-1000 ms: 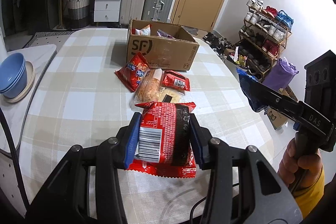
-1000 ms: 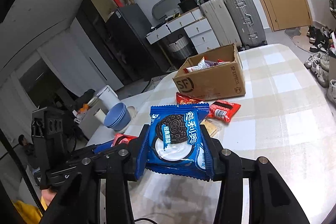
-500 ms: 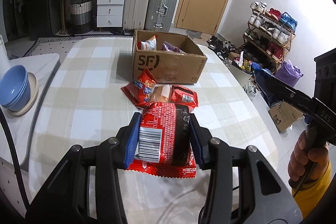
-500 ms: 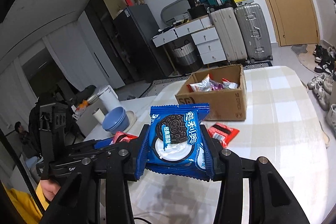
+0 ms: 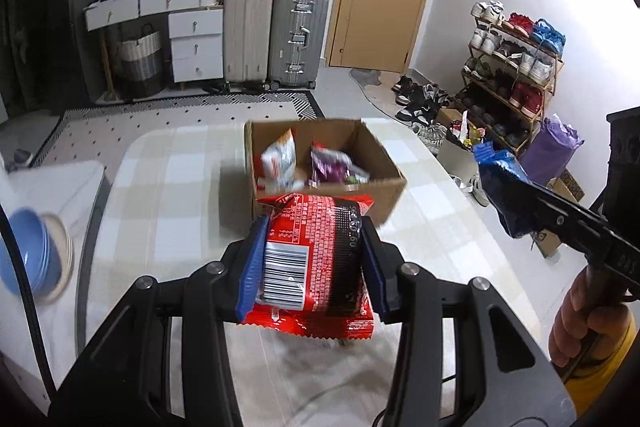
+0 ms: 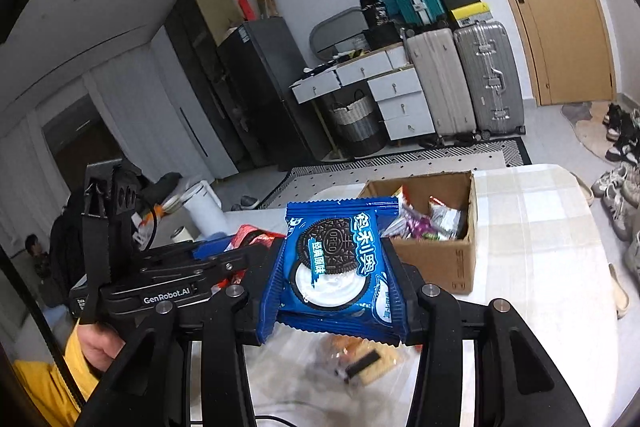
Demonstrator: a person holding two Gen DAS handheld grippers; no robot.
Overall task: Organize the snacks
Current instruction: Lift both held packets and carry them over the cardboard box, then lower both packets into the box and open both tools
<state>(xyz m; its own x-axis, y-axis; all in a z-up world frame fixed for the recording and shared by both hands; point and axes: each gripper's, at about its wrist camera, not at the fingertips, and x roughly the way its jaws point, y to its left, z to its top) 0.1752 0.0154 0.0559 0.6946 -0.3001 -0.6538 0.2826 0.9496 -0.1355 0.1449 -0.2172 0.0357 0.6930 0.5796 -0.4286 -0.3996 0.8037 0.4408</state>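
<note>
Left wrist view: left gripper (image 5: 314, 263) clamps one red snack packet (image 5: 312, 255), raised just short of the cardboard box (image 5: 384, 195), which lies straight ahead. Right gripper (image 6: 336, 287) clamps one blue Oreo packet (image 6: 336, 263); box ahead-right. Left appears nearer. One box, several snacks inside.

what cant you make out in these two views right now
- Left wrist view: the red packet in the left gripper hides the box front and the table before it.
- Left wrist view: bowls are motion-blurred.
- Right wrist view: the cookie packet in the right gripper hides part of the box's contents.
</note>
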